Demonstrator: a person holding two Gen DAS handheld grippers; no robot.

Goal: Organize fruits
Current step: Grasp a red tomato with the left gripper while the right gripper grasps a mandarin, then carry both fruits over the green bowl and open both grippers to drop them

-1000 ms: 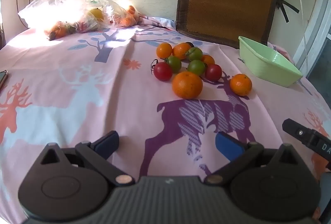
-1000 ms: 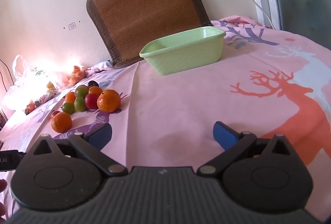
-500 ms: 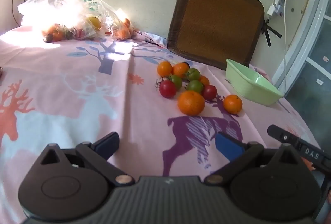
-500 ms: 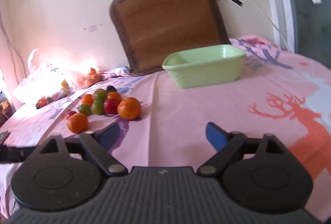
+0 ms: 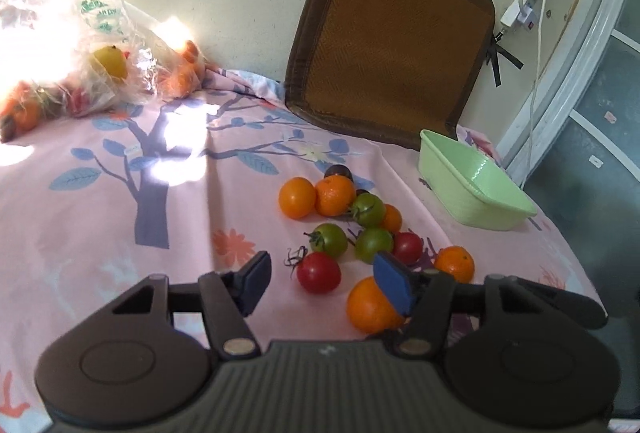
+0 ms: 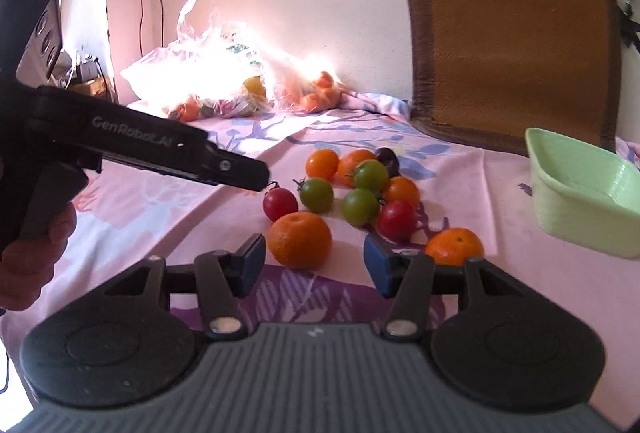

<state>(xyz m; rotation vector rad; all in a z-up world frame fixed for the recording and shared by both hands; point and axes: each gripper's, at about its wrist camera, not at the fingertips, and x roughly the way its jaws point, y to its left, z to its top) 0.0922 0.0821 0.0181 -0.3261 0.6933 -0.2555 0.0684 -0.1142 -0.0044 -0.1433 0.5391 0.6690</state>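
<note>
A pile of oranges and red and green tomatoes lies on the pink deer-print cloth [image 5: 120, 233]. My left gripper [image 5: 324, 285] hovers at the pile's near edge with its jaws closing. A red tomato [image 5: 319, 272] shows in the gap, and neither pad touches it. A large orange [image 5: 370, 307] sits partly behind the right pad. My right gripper [image 6: 314, 269] is closing too, with the same large orange [image 6: 300, 239] just beyond its gap, untouched. The left gripper's arm [image 6: 160, 149] reaches in from the left, over a red tomato [image 6: 280, 203].
A light green tub [image 5: 460, 201] [image 6: 580, 221] stands to the right of the pile. A clear plastic bag [image 5: 80, 65] [image 6: 216, 81] with more fruit lies at the back left. A brown woven cushion [image 5: 392, 45] leans on the wall. A hand [image 6: 32, 253] holds the left gripper.
Both grippers have come up to the fruit pile and their jaws have narrowed. The right wrist view has swung left from the green tub to the fruit.
</note>
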